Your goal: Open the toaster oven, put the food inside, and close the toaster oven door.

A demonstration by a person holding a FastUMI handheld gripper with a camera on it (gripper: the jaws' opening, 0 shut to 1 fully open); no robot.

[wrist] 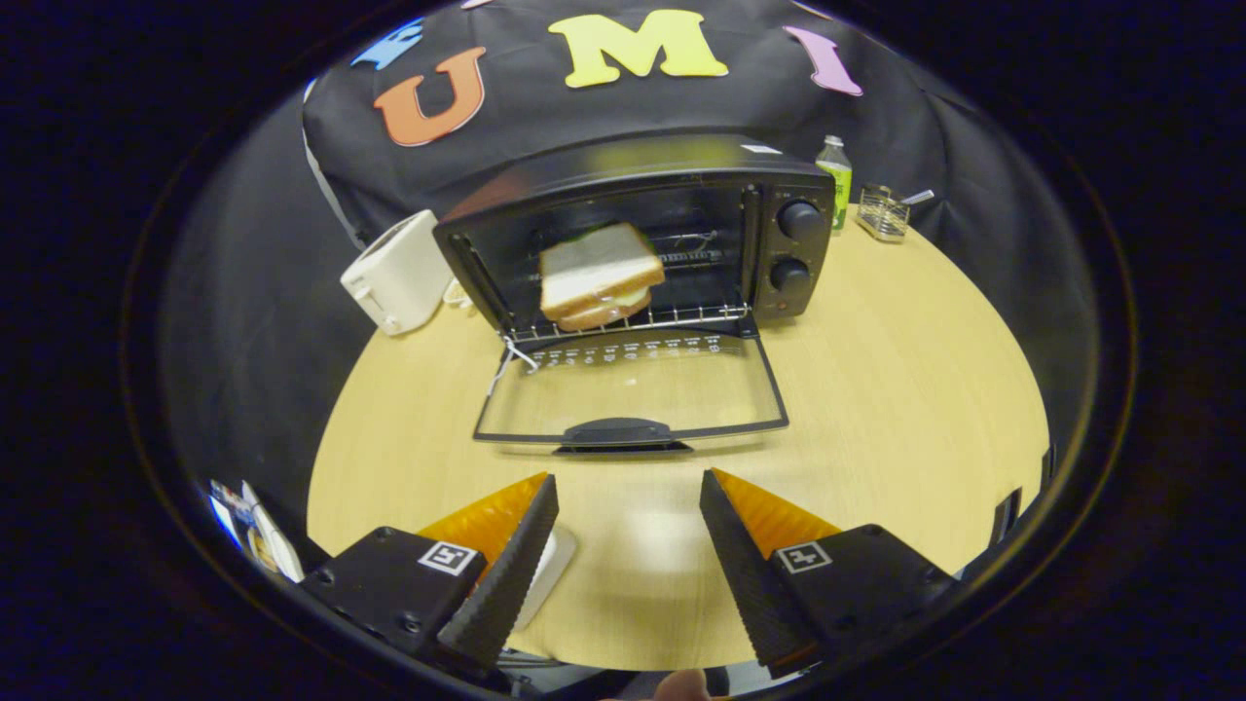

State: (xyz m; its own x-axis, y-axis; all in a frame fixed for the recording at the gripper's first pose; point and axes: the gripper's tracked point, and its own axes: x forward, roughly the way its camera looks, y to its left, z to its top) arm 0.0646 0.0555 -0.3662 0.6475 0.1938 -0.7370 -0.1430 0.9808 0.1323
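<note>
Between spread fingers of gripper (628,487): nothing held, bare table (905,389). Just ahead: oven door (633,394) lying flat open, handle nearest. Beyond: sandwich (599,276) on rack inside toaster oven (642,229). Likely step: closing. Next: get under handle, swing door up.

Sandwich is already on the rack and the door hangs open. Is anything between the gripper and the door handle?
Nothing visible. The gripper is open, holding nothing, and only bare table lies between its fingers and the door handle just ahead.
</note>
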